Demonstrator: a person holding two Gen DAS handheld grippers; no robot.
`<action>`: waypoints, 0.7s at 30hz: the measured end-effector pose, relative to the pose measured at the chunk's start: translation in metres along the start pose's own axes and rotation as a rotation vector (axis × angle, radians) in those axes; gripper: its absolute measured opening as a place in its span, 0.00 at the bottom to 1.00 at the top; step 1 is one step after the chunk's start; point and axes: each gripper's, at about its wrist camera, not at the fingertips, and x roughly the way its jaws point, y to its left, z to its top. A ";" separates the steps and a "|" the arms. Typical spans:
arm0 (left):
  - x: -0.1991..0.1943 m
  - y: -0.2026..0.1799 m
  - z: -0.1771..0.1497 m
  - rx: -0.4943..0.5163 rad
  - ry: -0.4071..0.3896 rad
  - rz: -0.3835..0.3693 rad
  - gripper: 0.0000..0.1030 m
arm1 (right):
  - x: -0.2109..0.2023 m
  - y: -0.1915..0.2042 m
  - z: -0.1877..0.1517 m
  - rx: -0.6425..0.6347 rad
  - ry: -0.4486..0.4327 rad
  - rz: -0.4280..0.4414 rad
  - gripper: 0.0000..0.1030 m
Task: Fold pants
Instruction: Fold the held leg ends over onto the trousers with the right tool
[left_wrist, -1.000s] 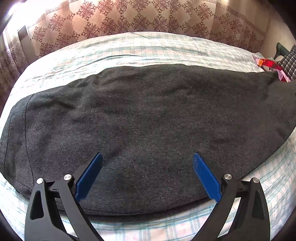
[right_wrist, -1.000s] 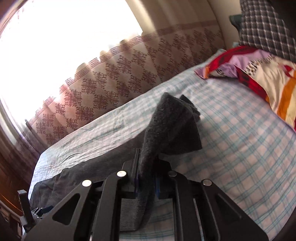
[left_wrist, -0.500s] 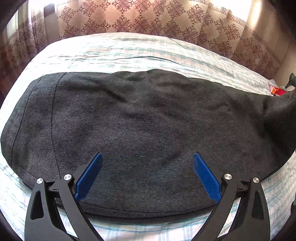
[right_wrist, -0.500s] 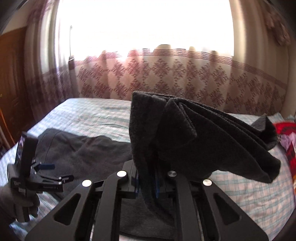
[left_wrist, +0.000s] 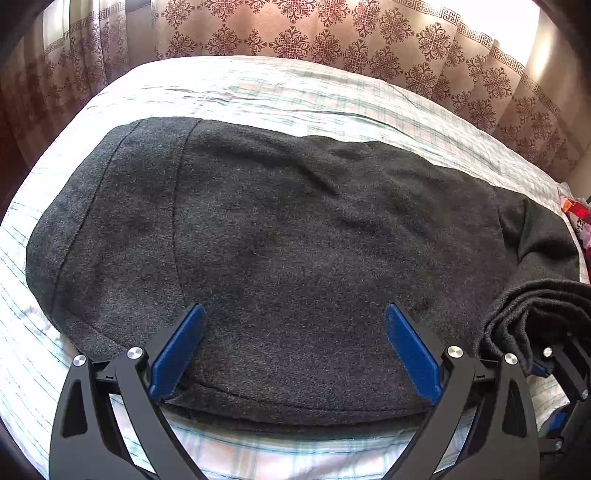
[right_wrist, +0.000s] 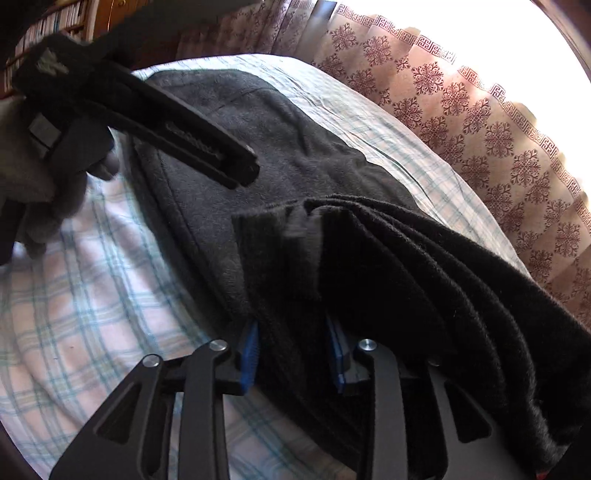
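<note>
On plaid-sheeted bed, dark grey fleece pants spread flat, left gripper spread apart above them, right gripper clamped on bunched pants end.

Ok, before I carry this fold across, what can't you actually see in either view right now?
- Right gripper pads: left wrist view shows only its edge; right wrist view has bunched pants covering them.
- Pants' far end: left wrist view, hidden behind the lifted fold.
- Bed under the pants: covered in both views.
- Left gripper height over the cloth: cannot tell.
- Hand holding it: blurred, cut by the right wrist view's edge.
</note>
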 end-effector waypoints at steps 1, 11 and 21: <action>0.000 -0.003 -0.001 0.005 0.002 -0.002 0.96 | -0.013 -0.003 0.000 0.033 -0.024 0.044 0.44; -0.023 -0.047 -0.012 0.124 -0.002 -0.055 0.96 | -0.135 -0.114 -0.058 0.503 -0.230 0.232 0.45; -0.064 -0.064 -0.040 0.218 0.007 -0.090 0.96 | -0.093 -0.211 -0.162 0.998 -0.108 0.217 0.56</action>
